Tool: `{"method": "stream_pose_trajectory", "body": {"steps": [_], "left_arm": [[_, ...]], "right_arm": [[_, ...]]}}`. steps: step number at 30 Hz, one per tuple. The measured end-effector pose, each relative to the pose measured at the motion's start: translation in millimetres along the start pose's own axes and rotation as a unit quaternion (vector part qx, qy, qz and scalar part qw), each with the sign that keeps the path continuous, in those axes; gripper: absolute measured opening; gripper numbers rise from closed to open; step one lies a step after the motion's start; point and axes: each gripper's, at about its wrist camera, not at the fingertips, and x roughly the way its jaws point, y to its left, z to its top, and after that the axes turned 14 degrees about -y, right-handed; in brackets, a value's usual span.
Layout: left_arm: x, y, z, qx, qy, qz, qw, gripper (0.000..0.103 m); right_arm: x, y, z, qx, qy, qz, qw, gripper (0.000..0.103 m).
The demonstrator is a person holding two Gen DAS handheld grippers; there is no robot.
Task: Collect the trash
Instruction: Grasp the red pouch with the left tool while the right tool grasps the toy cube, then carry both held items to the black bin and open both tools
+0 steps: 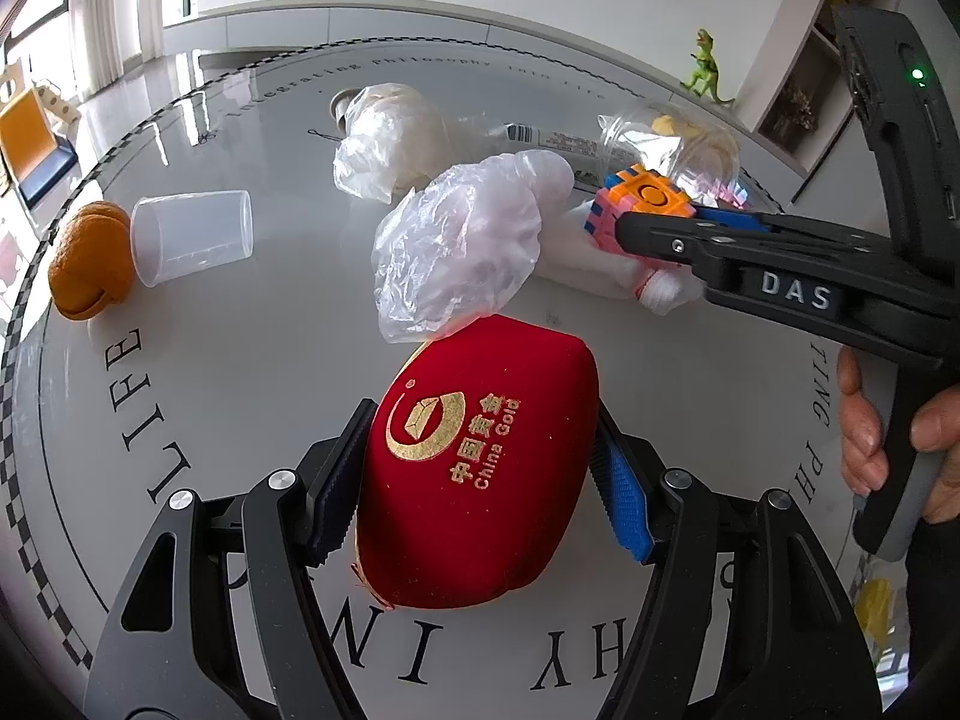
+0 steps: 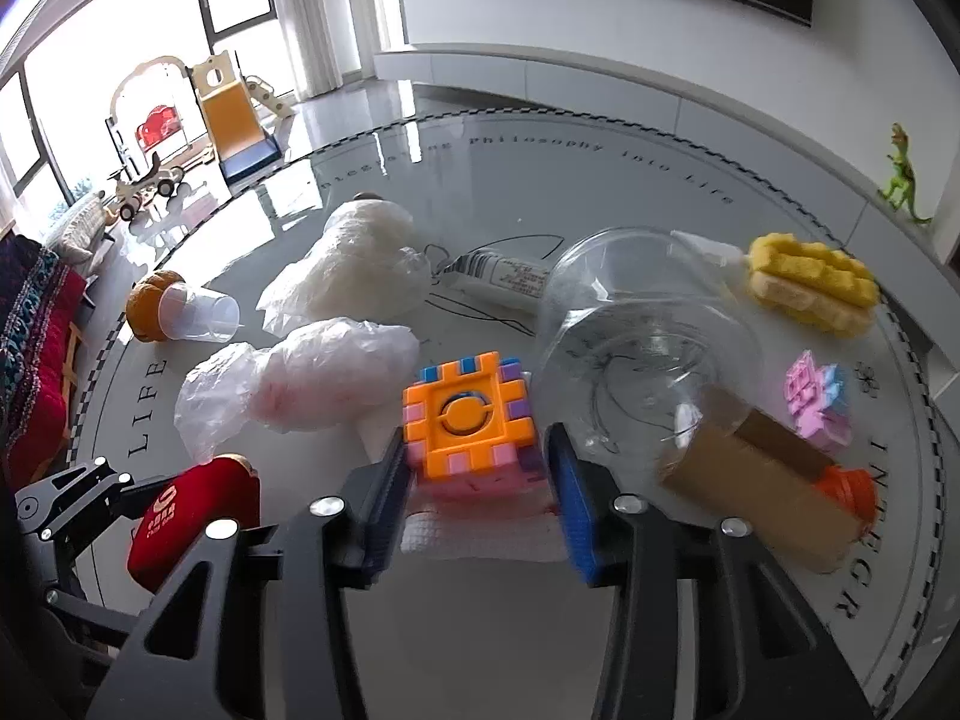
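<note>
The left tool (image 1: 480,468) clamps a red pouch (image 1: 480,462) at six o'clock while the right tool (image 2: 477,480) pinches a toy block (image 2: 468,420), both lifting clutter off the littered surface (image 1: 252,360).

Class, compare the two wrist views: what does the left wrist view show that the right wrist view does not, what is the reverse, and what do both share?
Only the left wrist view: a hand on the right gripper's handle.
Only the right wrist view: yellow sponge, cardboard tube, pink puzzle pieces, toy slide.
Both: red pouch in the left gripper, toy cube, plastic cup, orange peel, crumpled bags, toy dinosaur.
</note>
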Motion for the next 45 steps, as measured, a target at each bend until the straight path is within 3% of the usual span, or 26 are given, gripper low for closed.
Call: {"method": "stream_pose_trajectory", "body": {"steps": [6, 15, 21, 27, 36, 41, 45], "left_arm": [[-14.2, -3.9, -0.4, 0.005, -0.007, -0.001, 1.0000, 0.066], [-51.6, -35.8, 1.0, 0.026, -0.028, -0.016, 0.9991, 0.066], [-66.6, -79.7, 0.5, 0.055, -0.031, -0.039, 0.9972, 0.066], [-66.5, -143.3, -9.0, 0.096, -0.025, -0.081, 0.9917, 0.066], [-47.5, -267.5, -37.9, 0.169, 0.007, -0.173, 0.9703, 0.066], [-29.0, -336.9, -65.4, 0.220, 0.043, -0.222, 0.9489, 0.066], [-14.1, -381.7, -86.4, 0.251, 0.070, -0.248, 0.9331, 0.066]], "right_arm": [[-30.3, -4.1, -1.4, 0.037, -0.022, 0.032, 0.999, 0.045], [-114.3, -17.7, -11.8, 0.067, -0.073, 0.053, 0.994, 0.045], [-164.0, -35.5, -32.0, 0.086, -0.100, 0.034, 0.991, 0.045], [-220.8, -74.6, -63.5, 0.115, -0.129, -0.016, 0.985, 0.045], [-306.5, -152.1, -134.9, 0.188, -0.146, -0.126, 0.963, 0.046], [-334.3, -196.7, -184.5, 0.236, -0.128, -0.199, 0.943, 0.046], [-345.3, -231.4, -216.3, 0.283, -0.118, -0.230, 0.923, 0.046]]}}
